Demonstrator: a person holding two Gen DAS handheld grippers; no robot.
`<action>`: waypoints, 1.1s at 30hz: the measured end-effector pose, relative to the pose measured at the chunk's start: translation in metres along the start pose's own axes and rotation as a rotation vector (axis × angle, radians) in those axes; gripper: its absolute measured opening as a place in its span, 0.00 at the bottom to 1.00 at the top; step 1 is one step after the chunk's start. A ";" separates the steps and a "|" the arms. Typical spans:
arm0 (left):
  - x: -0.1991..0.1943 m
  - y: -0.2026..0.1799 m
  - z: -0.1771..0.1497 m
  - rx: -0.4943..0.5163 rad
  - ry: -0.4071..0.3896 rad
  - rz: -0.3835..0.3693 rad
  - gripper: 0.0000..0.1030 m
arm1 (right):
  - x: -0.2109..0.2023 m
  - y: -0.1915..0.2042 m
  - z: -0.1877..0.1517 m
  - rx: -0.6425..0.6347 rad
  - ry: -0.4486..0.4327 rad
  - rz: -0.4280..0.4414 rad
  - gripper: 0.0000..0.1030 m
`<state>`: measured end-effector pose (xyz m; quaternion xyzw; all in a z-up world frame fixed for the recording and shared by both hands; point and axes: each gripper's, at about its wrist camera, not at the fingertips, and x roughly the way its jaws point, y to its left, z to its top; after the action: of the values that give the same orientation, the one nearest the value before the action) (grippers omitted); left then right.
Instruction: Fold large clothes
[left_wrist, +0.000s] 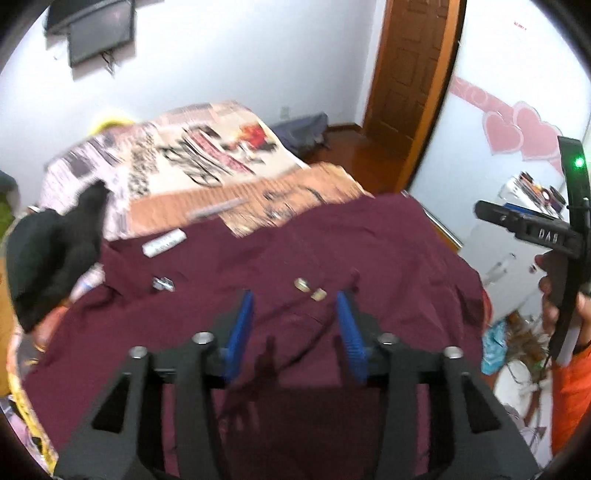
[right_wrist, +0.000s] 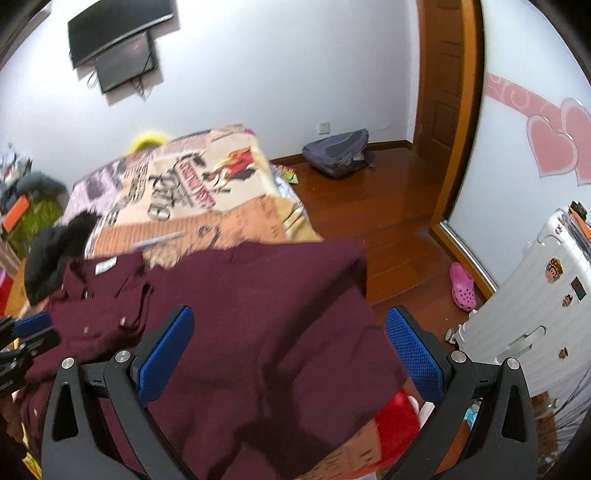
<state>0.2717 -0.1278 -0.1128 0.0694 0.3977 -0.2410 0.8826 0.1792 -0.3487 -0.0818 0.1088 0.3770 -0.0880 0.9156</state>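
Note:
A large maroon garment (left_wrist: 295, 258) with a white neck label (left_wrist: 163, 242) and metal buttons lies spread on the bed. It also shows in the right wrist view (right_wrist: 240, 314), with its right edge hanging over the bed side. My left gripper (left_wrist: 295, 314) is open, with blue pads, and hovers above the middle of the garment, holding nothing. My right gripper (right_wrist: 290, 339) is wide open above the garment's right part, also empty. The right gripper's body (left_wrist: 532, 232) shows at the right of the left wrist view.
A patterned bedspread (left_wrist: 207, 158) covers the bed beyond the garment. A black garment (left_wrist: 55, 251) lies at the bed's left. A white suitcase (right_wrist: 535, 314), a pink shoe (right_wrist: 461, 288) and a grey bag (right_wrist: 336, 151) are on the wooden floor to the right.

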 end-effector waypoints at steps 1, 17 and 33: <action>-0.003 0.003 0.001 -0.004 -0.011 0.012 0.53 | 0.002 -0.006 0.005 0.013 0.001 0.005 1.00; 0.003 0.103 -0.034 -0.300 0.062 0.121 0.61 | 0.097 -0.130 -0.053 0.546 0.326 0.115 0.94; 0.008 0.097 -0.041 -0.306 0.067 0.132 0.61 | 0.137 -0.147 -0.079 0.760 0.359 0.283 0.36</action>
<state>0.2954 -0.0333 -0.1528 -0.0317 0.4534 -0.1166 0.8831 0.1864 -0.4800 -0.2531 0.5021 0.4521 -0.0738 0.7335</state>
